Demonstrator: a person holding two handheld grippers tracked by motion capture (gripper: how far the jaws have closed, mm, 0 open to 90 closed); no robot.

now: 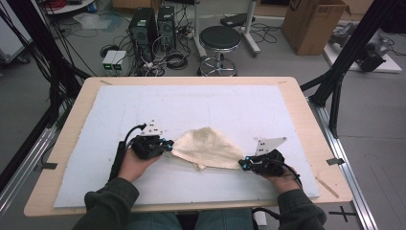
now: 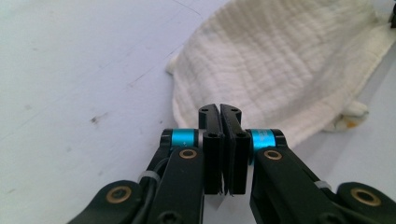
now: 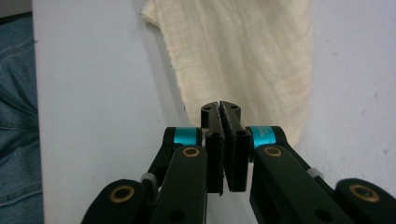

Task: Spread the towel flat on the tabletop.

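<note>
A cream cloth [image 1: 207, 147] lies in a rumpled, roughly triangular heap on the white foam sheet [image 1: 191, 108] that covers the wooden table [image 1: 297, 103], stretched between the two tongs. The left gripper [image 1: 168, 145] sits at the cloth's left corner, held by the person's left hand [image 1: 135, 164]; in the left gripper view its jaws are pressed together with the cloth's edge [image 2: 261, 70] pinched between them, the rest of the fabric spreading ahead and to the right of the tips. The right gripper [image 1: 243, 164] sits at the cloth's lower right corner in the right hand [image 1: 283, 181]; in the right gripper view its jaws are likewise together, clamped on the cloth's narrow end [image 3: 243, 56], which runs straight ahead from the tips. The two grippers are well apart, with the cloth spanning the gap.
</note>
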